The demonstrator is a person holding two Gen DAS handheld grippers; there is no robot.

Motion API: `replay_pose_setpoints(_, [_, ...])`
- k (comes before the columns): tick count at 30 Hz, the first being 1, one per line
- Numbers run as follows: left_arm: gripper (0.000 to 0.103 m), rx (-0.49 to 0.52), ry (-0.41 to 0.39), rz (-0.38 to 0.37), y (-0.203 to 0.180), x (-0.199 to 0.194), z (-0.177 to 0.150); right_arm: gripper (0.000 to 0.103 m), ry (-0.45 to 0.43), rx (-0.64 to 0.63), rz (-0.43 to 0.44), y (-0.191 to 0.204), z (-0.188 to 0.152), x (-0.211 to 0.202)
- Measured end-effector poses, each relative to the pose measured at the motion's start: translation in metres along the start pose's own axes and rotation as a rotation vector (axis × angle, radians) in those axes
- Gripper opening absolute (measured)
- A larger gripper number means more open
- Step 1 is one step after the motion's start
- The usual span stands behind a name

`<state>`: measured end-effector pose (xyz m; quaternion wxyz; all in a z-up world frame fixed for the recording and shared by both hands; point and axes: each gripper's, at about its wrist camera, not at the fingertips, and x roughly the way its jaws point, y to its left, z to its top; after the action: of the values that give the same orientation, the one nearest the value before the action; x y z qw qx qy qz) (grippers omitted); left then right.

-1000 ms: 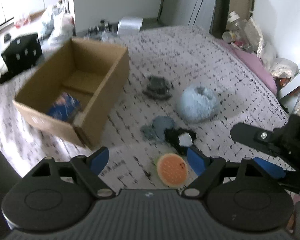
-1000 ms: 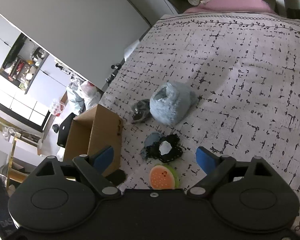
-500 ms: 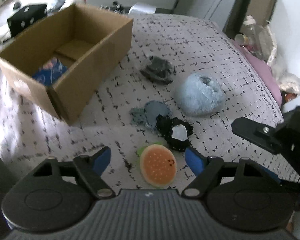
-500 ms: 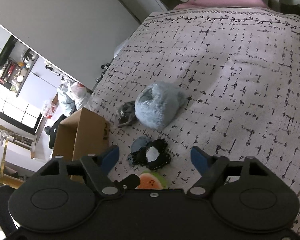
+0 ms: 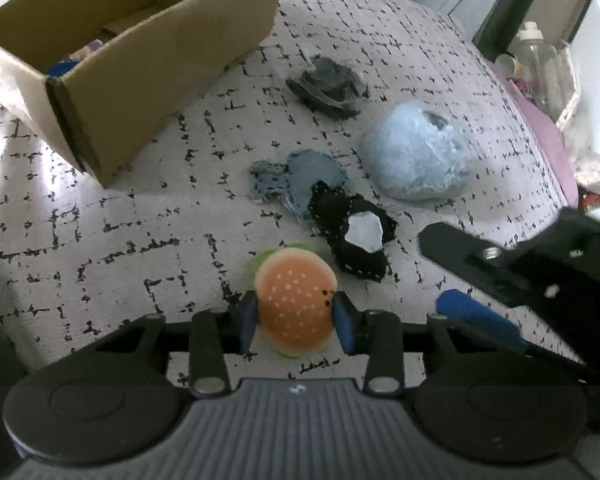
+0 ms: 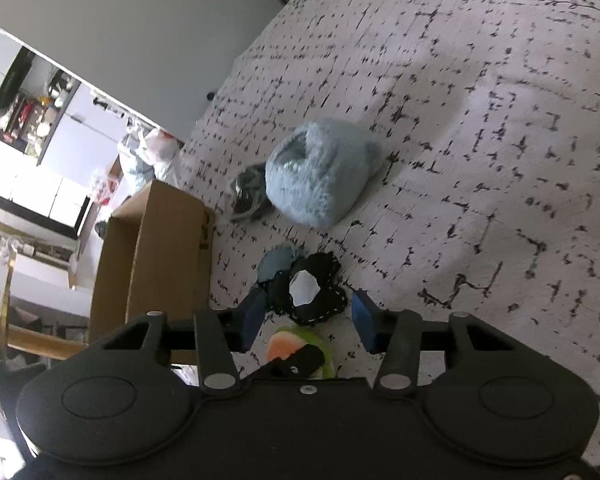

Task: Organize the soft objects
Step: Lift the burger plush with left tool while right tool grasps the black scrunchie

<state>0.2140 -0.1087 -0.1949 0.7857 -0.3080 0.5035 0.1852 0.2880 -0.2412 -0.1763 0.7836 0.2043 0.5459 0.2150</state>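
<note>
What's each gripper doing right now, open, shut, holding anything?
Left gripper: jaws just closed in, pads against the round orange plush burger.
Right gripper: jaws just narrowed, open around the black stitched fabric piece, pads not touching.

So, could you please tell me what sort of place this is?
Most likely a bedroom: the toys lie on a bed's patterned bedspread, a pink pillow sits at its edge, and cupboards show beyond.
</note>
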Motion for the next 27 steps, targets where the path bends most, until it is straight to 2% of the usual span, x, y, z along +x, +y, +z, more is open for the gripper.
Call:
replay_pose_setpoints(15, [0.038,-0.072,0.008,-0.022,0.021,0.001,0.015,0.046,0.064,-0.019,-0.036,0.006,0.003,0.035])
replay_pose_setpoints(18, [0.038,-0.048,-0.011,-0.018,0.023,-0.003,0.016,0.046,0.072,-0.039,-0.060,0.010,0.002,0.041])
replay_pose_setpoints(20, [0.038,-0.044,-0.012,-0.021,0.026,-0.003,0.018,0.037,0.077,-0.053,-0.084,0.012,0.001,0.045])
replay_pose_setpoints(22, [0.038,-0.048,-0.006,-0.027,0.030,-0.003,0.021,0.020,0.083,-0.055,-0.089,0.012,0.001,0.048])
replay_pose_setpoints(25, [0.038,-0.005,-0.025,-0.016,0.029,-0.007,0.023,0.006,0.061,-0.070,-0.101,0.014,0.000,0.045])
replay_pose_setpoints(27, [0.038,0.010,-0.033,-0.028,0.029,-0.012,0.023,0.002,0.042,-0.073,-0.101,0.015,0.000,0.041])
